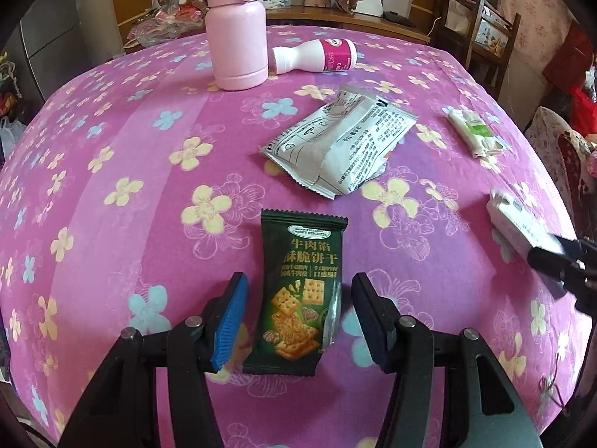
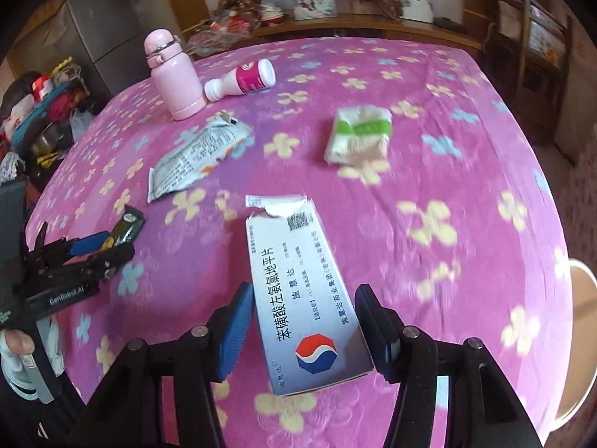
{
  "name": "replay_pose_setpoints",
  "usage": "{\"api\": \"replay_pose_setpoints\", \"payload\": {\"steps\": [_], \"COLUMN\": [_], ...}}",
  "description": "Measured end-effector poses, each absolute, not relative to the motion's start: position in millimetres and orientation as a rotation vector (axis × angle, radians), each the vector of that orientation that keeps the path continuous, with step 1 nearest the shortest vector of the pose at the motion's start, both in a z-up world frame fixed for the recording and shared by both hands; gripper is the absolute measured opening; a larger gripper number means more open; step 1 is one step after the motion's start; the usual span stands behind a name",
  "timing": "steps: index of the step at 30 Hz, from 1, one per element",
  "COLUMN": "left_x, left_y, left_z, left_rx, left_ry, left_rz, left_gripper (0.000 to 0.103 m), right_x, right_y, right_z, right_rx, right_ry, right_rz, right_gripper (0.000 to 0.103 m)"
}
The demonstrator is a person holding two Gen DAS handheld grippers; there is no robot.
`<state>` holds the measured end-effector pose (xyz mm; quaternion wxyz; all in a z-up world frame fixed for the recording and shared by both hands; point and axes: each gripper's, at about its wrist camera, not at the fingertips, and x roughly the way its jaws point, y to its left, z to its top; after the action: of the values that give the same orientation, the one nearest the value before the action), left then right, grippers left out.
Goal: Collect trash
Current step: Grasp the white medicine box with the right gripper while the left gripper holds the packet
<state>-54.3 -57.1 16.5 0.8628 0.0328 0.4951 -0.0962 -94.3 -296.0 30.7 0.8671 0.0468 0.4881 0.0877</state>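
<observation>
Pink floral surface [image 1: 112, 186]: both tools spread, left tool [image 1: 298, 321] straddling the green wrapper [image 1: 298, 298], right tool [image 2: 304, 332] the white box [image 2: 302, 298]; close squarely, silver wrapper [image 1: 335, 145] at twelve o'clock waits.

The table wears a soft, matt fleece cloth [image 1: 123, 171] in magenta with printed flowers, while the green biscuit packet [image 1: 298, 291] and the grey snack wrapper [image 1: 335, 145] are glossy, crinkled plastic film. The medicine box [image 2: 302, 291] is smooth white cardboard with a torn flap, and the tissue pack [image 2: 358, 134] is soft paper in thin clear film. The pink flask [image 1: 237, 33] has a smooth satin finish, the yogurt bottle [image 1: 313, 56] is smooth white plastic, and the gripper pads [image 1: 231, 321] are ribbed blue rubber on matt black plastic.
</observation>
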Motion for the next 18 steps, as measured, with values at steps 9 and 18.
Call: {"api": "replay_pose_setpoints", "payload": {"steps": [9,18], "left_x": [-75.4,-99.9], "left_y": [-63.7,-107.7], "left_z": [24.4,38.3], "left_rx": [0.041,0.075], "left_ry": [1.049,1.022], "left_rz": [-0.231,-0.32], "left_gripper": [0.027,0.026], "right_x": [-102.8,-143.6], "right_y": [-289.4,-322.0], "right_z": [20.8,48.1], "right_rx": [0.039,0.117], "right_ry": [0.977,0.919], "right_rz": [0.158,0.142], "right_gripper": [0.054,0.054]}}
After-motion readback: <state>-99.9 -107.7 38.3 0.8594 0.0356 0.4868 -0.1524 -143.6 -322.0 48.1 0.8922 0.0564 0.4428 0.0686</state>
